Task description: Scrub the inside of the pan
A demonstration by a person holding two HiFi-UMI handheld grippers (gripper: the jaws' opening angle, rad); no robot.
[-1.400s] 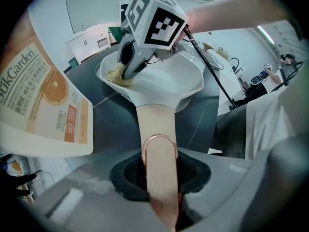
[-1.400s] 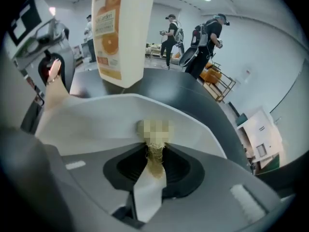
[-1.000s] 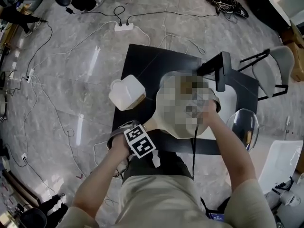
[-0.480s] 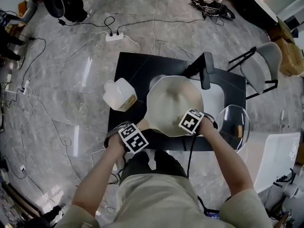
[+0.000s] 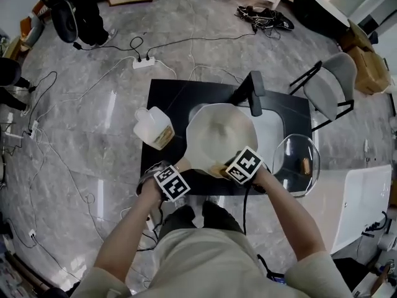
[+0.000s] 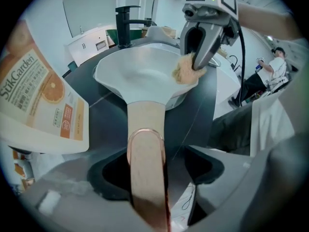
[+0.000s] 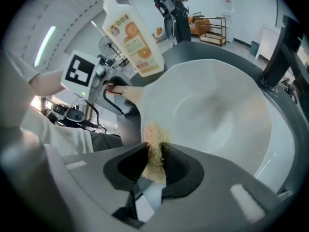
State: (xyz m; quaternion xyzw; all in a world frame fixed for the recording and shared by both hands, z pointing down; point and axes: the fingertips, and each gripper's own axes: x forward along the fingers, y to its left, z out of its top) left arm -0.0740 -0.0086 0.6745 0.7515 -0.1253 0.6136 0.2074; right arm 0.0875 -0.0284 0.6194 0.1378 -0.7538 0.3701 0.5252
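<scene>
While our left tongs (image 6: 153,170) are opening around the handle (image 6: 145,124), the pan (image 5: 220,135) rests on the black desk (image 5: 170,92). Our right tongs (image 7: 154,164) clench a tan scrubber (image 7: 154,139) at the pan's rim.

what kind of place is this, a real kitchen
Probably a test studio, not a home kitchen: a lone black sink counter with a faucet stands on open floor near a power strip.

I see a white pan (image 5: 220,135), tan handle (image 6: 145,129), straw-coloured scrubber (image 7: 155,139), orange-printed white bottle (image 5: 153,128), black table (image 5: 170,95).
</scene>
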